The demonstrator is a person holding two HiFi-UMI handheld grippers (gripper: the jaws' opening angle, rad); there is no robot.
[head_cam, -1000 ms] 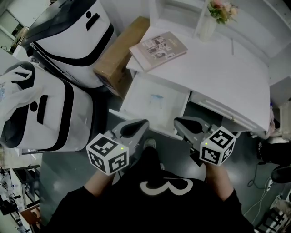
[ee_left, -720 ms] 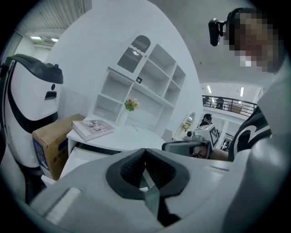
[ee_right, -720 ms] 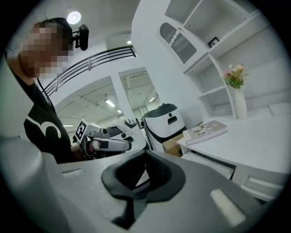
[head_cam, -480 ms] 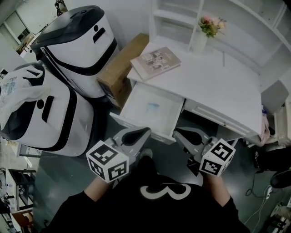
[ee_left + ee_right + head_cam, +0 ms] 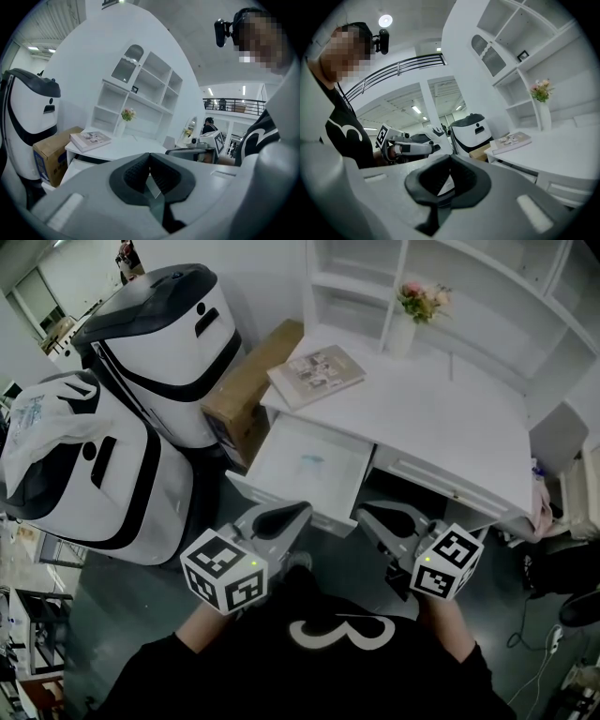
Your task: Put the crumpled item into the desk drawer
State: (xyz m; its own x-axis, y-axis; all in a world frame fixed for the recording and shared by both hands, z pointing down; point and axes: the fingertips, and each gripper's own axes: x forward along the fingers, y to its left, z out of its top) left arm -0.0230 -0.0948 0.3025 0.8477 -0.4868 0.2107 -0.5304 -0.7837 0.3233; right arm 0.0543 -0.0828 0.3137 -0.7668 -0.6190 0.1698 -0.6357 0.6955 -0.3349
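Drawer of the white desk stands pulled out toward the person, and on its pale floor, a little toward 11 o'clock of the middle, lies a small bluish patch. It is the only thing I can see in there, and it is too faint to say whether it is crumpled.

The person holds both tools low and close to the body, at 6 o'clock from the drawer's front edge. The left gripper points up toward that edge with its fingers pressed together and nothing between them. The right gripper sits beside it at 3 o'clock, its fingers likewise pressed together and empty. Neither touches the drawer. Each carries its marker cube at the near end, by the person's black shirt.

On the desk, a book lies flat at the corner toward 10 o'clock, and a white vase of pink flowers stands at 12 o'clock, against the white shelving. A cardboard box leans by the desk at its 9 o'clock side. Further toward 9 o'clock stand two white-and-black machines, the nearer one draped with a plastic bag.
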